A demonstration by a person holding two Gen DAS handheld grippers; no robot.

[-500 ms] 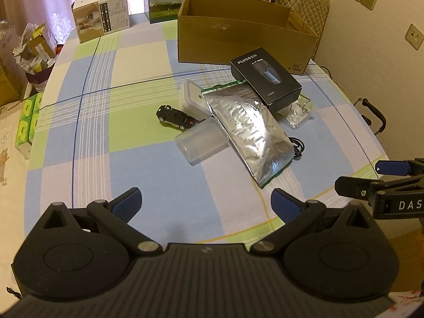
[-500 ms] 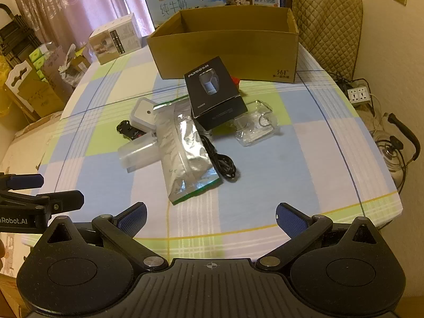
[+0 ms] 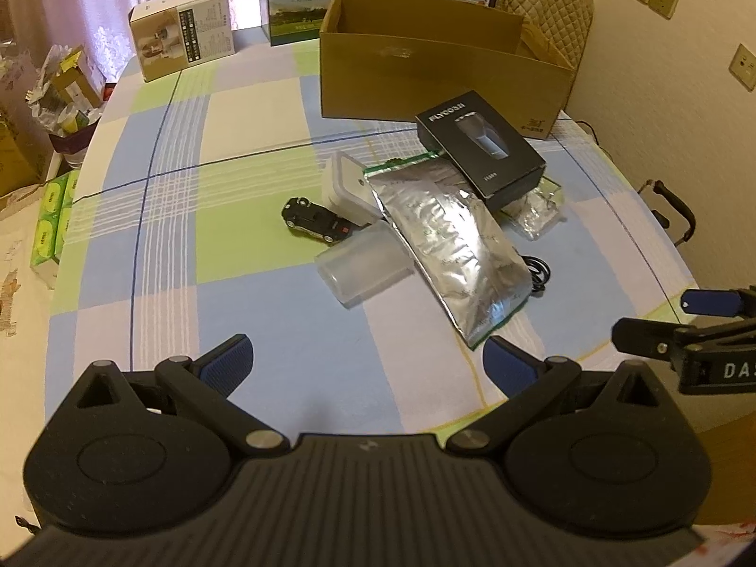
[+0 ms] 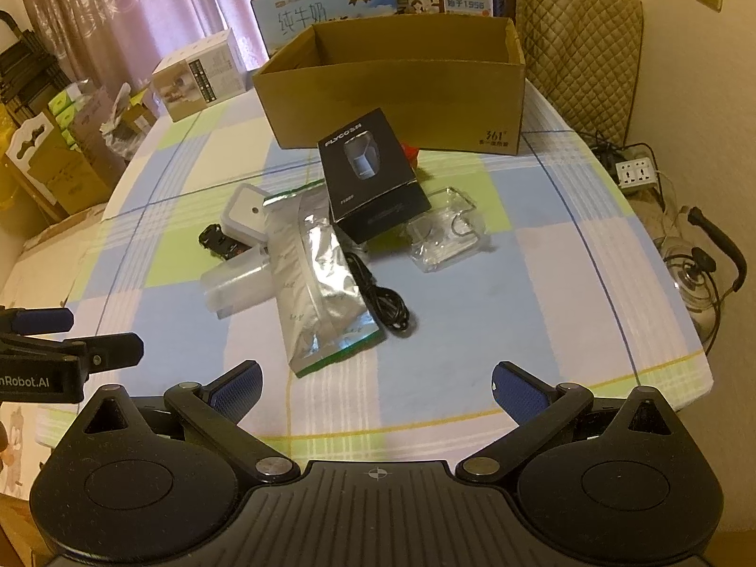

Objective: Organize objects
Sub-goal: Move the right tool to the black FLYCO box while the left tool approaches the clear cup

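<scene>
We hover over the desk [image 3: 236,245], left tool [image 3: 366,359] and right tool [image 4: 375,385] both spread wide, empty, silver foil pouch [image 4: 316,283] ahead.

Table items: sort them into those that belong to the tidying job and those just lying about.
For the job:
cardboard box
black shaver box
foil pouch
toy car
white case
clear tub
black cable
clear packet

Lying about:
milk cartons
small printed box
power strip
</scene>
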